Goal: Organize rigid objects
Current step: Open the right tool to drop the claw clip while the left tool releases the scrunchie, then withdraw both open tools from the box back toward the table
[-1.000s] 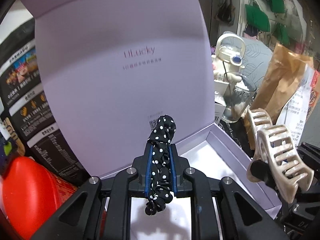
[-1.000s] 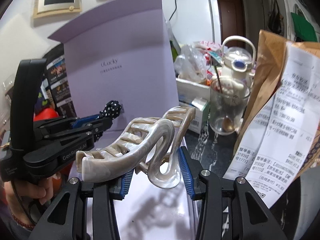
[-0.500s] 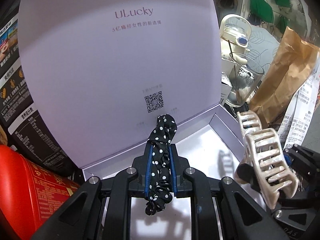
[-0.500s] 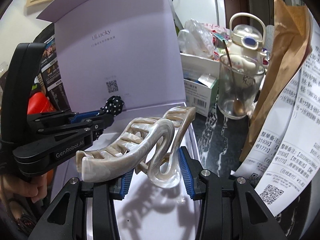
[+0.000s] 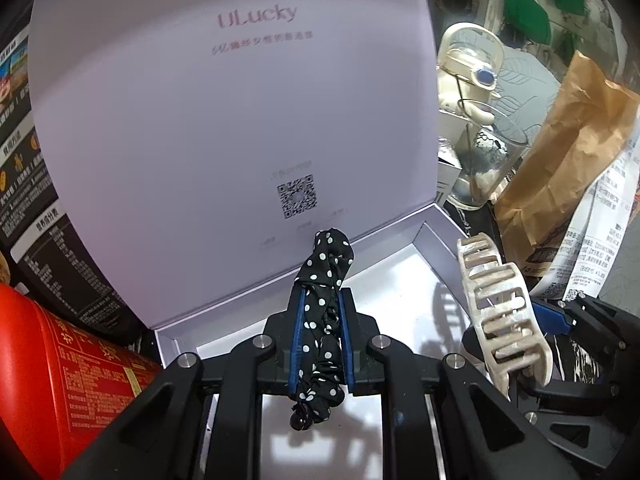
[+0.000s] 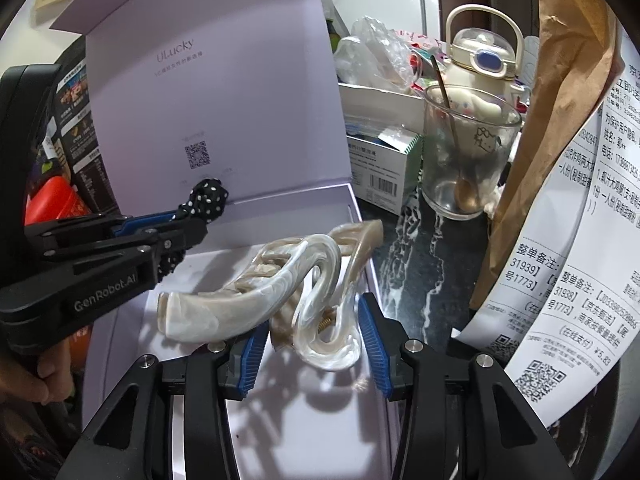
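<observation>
A lilac gift box (image 5: 392,292) stands open with its lid (image 5: 200,120) upright behind it. My left gripper (image 5: 322,296) is shut on a black polka-dot scrunchie (image 5: 320,344) and hangs over the box's left part. In the right wrist view the left gripper (image 6: 192,224) reaches in from the left with the scrunchie (image 6: 206,198). A pearly beige hair claw (image 6: 240,304) sits between the blue pads of my right gripper (image 6: 312,316), whose jaws are opening. The claw has tilted loose over the box floor (image 6: 300,420). The claw (image 5: 500,312) also shows in the left wrist view.
Right of the box stand a glass with a spoon (image 6: 468,160), a cream handled bottle (image 6: 480,52), a small carton (image 6: 380,168) and a brown paper bag (image 6: 560,120) with long receipts (image 6: 592,240). A red canister (image 5: 60,380) stands at the left. A hand (image 6: 44,368) holds the left gripper.
Both grippers have sunk toward the open box. The right jaws have widened a little and the claw has tipped between them. The scrunchie stays clamped in the left gripper.
</observation>
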Tool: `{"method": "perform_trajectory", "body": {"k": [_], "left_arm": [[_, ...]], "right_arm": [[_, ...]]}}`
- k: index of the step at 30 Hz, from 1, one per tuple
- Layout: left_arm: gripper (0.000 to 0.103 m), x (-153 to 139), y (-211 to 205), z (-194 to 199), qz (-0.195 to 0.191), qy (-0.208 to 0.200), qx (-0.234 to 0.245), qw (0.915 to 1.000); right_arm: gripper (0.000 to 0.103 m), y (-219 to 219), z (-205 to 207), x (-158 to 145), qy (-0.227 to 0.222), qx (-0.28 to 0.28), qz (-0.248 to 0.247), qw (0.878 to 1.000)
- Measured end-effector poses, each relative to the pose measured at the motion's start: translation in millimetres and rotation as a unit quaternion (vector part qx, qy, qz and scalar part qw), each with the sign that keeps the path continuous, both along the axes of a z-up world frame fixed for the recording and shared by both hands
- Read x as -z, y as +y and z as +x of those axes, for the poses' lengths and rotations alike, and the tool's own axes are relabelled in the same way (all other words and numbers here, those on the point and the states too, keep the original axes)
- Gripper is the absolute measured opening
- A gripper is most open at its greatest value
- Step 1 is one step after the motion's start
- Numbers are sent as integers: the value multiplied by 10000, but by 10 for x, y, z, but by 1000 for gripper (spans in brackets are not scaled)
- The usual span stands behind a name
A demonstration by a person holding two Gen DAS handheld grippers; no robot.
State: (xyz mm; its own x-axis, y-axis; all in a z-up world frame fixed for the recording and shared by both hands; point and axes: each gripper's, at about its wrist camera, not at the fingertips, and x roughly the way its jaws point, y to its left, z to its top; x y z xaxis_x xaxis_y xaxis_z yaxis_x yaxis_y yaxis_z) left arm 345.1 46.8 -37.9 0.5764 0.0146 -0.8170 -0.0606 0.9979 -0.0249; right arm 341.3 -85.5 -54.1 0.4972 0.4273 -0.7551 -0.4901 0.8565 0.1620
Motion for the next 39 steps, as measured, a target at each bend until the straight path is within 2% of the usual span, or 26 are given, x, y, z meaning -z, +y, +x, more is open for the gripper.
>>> {"method": "perform_trajectory", "body": {"k": [2,8,18,28,33,39], "left_arm": [[16,6,18,-6,-1,55,18,10000],[19,49,16,20,103,216,-10,9997],[21,44,26,-6,212,217,-144,9994],[21,-106,48,-153,208,19,-139,9997],[21,-239,49,-257,208,-111,-158,9996],[21,-343,89,-381,36,-239,-202,9995]], "right_arm": [[54,-7,3,23,46,-20,11,10000],[68,2,-11,44,119,-123,99,9998],[71,-10,-102,-90,-34,-73,19,10000],[71,-82,-208,-307,-418,87,-167,9990],[72,-122,-320,-428,-508,44,-26,9987],[72,-181,-452,-568,-591,61,165,9981]]}}
